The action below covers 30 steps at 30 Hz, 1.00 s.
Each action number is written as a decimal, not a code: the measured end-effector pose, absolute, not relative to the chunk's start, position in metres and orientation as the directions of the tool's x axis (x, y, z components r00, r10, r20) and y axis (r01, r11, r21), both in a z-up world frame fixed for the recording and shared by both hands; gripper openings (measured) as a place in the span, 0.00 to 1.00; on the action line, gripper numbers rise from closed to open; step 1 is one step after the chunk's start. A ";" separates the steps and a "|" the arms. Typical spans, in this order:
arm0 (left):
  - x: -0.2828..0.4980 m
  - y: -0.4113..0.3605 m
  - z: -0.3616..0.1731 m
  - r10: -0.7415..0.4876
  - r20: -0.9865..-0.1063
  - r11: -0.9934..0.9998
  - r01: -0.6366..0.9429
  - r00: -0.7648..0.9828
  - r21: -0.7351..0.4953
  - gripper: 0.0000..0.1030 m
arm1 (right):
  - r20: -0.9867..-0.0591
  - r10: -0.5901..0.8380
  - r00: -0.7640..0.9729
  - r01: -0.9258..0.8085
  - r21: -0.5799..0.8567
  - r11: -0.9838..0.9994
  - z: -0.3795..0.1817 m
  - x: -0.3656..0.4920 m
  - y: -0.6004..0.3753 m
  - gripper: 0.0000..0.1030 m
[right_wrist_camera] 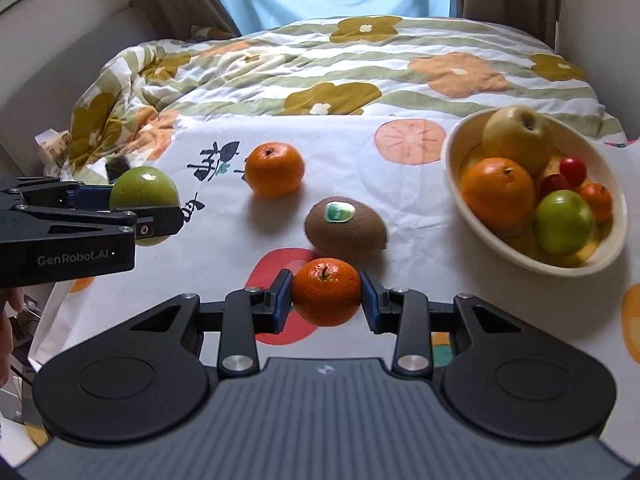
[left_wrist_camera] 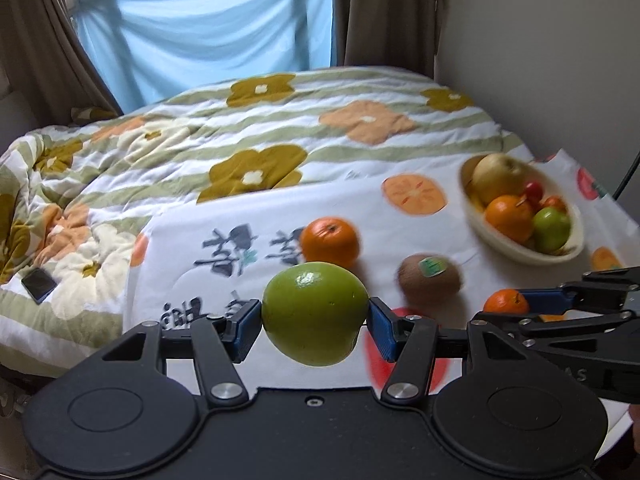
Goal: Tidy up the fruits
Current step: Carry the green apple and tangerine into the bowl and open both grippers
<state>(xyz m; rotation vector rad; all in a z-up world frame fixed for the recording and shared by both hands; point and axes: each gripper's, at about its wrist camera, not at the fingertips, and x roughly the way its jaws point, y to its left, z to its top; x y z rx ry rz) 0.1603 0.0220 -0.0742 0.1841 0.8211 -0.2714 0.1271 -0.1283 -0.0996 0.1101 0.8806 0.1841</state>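
While both fruits are already clamped and clear of the printed cloth spread on the bed, the step in hand looks like carrying them to the cream bowl at the far right. The left gripper holds a green apple squarely between its blue pads, gripped across its widest part. The right gripper pinches a small mandarin the same way, and in the left wrist view that mandarin shows just beside the right gripper's fingertip.

To do this well, I judge the grip should stay as it is, since both fruits are round and smooth and could slip if the pads loosen mid-carry. The bowl already holds a yellow apple, an orange, a green apple and some small red fruits, so it is crowded; each fruit should be lowered into a gap, probably the near left side, and let go only once it rests there. One gripper at a time is safer, as the two sit close together.

A larger orange and a kiwi with a sticker lie loose on the cloth, between the grippers and the bowl, so the path should pass above them.
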 end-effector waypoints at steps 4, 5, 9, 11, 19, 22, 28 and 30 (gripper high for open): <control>0.151 -0.001 -0.059 -0.190 -0.723 0.948 0.316 0.664 0.042 0.59 | -0.744 0.192 0.640 -0.107 0.160 0.981 -0.085 0.117 -0.153 0.50; 0.148 -0.009 -0.056 -0.199 -0.719 0.945 0.324 0.666 0.039 0.60 | -0.742 0.185 0.645 -0.103 0.156 0.982 -0.082 0.115 -0.160 0.50; 0.143 -0.036 -0.046 -0.230 -0.708 0.938 0.347 0.668 0.023 0.59 | -0.737 0.161 0.657 -0.074 0.149 0.986 -0.072 0.107 -0.191 0.50; 0.141 -0.051 -0.043 -0.242 -0.704 0.933 0.360 0.668 0.020 0.60 | -0.735 0.147 0.662 -0.054 0.150 0.987 -0.067 0.104 -0.208 0.50; 0.146 -0.109 -0.044 -0.297 -0.700 0.914 0.405 0.649 -0.012 0.59 | -0.717 0.103 0.690 -0.006 0.137 0.991 -0.056 0.106 -0.273 0.50; 0.151 -0.131 -0.047 -0.308 -0.699 0.909 0.416 0.646 -0.016 0.60 | -0.707 0.089 0.701 0.001 0.125 0.992 -0.054 0.111 -0.296 0.50; 0.171 -0.173 -0.055 -0.315 -0.699 0.905 0.424 0.642 -0.019 0.60 | -0.699 0.075 0.711 0.004 0.111 0.994 -0.057 0.126 -0.336 0.50; 0.179 -0.185 -0.058 -0.313 -0.698 0.906 0.423 0.644 -0.016 0.59 | -0.700 0.074 0.710 0.004 0.109 0.994 -0.060 0.133 -0.348 0.50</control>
